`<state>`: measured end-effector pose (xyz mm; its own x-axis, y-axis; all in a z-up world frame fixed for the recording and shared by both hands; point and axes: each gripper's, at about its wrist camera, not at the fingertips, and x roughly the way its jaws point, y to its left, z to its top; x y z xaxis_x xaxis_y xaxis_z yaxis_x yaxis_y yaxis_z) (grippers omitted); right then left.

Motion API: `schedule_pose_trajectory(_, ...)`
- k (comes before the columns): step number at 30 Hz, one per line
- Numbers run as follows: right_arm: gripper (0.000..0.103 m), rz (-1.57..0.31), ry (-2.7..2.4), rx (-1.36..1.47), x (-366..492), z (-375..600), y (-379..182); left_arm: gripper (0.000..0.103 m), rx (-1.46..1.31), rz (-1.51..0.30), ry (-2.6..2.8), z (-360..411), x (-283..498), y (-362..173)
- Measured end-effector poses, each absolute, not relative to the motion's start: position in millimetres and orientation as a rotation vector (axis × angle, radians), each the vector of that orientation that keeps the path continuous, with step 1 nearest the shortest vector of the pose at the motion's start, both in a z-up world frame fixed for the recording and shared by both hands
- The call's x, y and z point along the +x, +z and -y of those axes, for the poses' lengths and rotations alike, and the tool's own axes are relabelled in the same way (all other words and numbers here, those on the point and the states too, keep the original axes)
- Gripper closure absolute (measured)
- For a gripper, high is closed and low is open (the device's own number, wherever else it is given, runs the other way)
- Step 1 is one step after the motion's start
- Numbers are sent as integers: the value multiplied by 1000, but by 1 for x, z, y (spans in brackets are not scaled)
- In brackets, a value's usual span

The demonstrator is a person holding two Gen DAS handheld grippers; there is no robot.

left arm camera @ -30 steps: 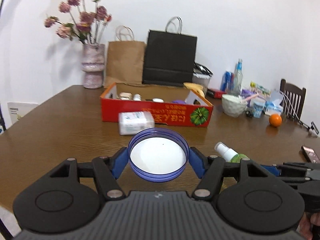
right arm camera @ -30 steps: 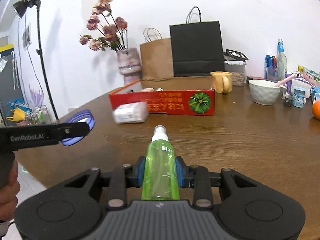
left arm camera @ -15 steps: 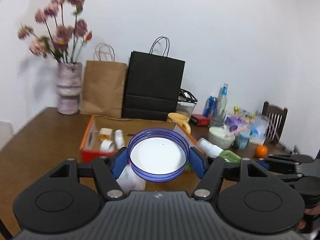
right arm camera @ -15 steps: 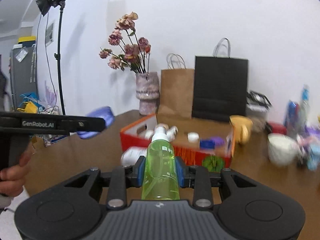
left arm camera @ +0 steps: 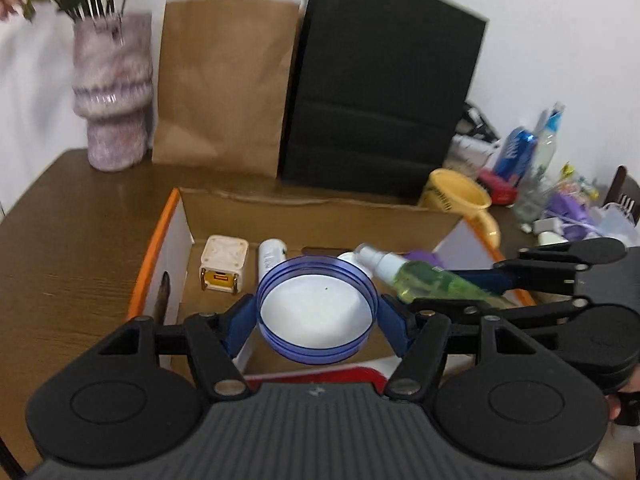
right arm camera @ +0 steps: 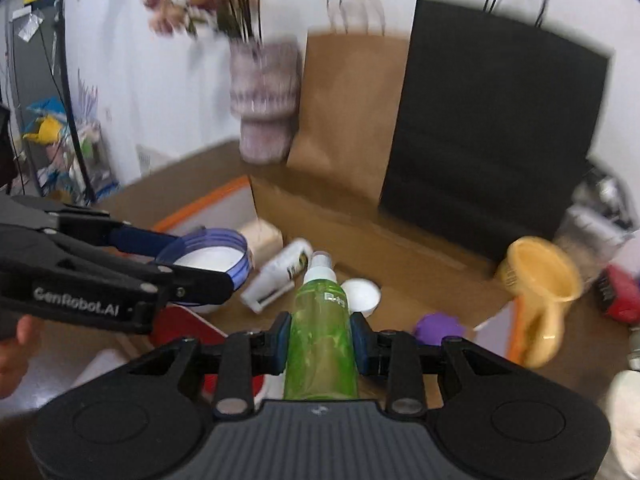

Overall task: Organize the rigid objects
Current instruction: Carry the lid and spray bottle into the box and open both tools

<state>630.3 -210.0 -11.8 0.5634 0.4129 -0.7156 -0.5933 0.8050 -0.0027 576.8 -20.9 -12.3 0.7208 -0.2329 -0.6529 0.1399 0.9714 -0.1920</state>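
Note:
My left gripper [left arm camera: 318,318] is shut on a round blue lid [left arm camera: 316,308] with a white inside. It holds the lid over the near part of an open cardboard box [left arm camera: 320,216] with an orange rim. Just to its right, my right gripper [right arm camera: 322,336] is shut on a green spray bottle [right arm camera: 322,320], whose white nozzle points into the box. In the left wrist view the bottle [left arm camera: 432,280] lies slantwise next to the lid. On the box floor lie a cream cube [left arm camera: 223,264], a white bottle [left arm camera: 272,258], a white cap [right arm camera: 362,294] and a purple item [right arm camera: 438,326].
A yellow mug [left arm camera: 460,196] stands at the box's right wall. Behind the box are a brown paper bag [left arm camera: 224,92], a black paper bag [left arm camera: 380,100] and a vase of flowers [left arm camera: 114,96]. Bottles, cans and small clutter [left arm camera: 532,160] crowd the table's right side.
Both grippers have swept forward across the table and now hang over the box, which fills the view. The lid and the spray bottle stay gripped as before.

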Motion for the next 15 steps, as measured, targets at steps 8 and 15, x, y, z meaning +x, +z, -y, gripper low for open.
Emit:
schedule_pose_trajectory(8,71,-852,646,-310,665,185,-52,35,-126,-789,-205,29,621,-38)
schedule_pose_trajectory(15,34,-793,506,-330,662,204,-42,22,-151,-804,-212,24,626,-41)
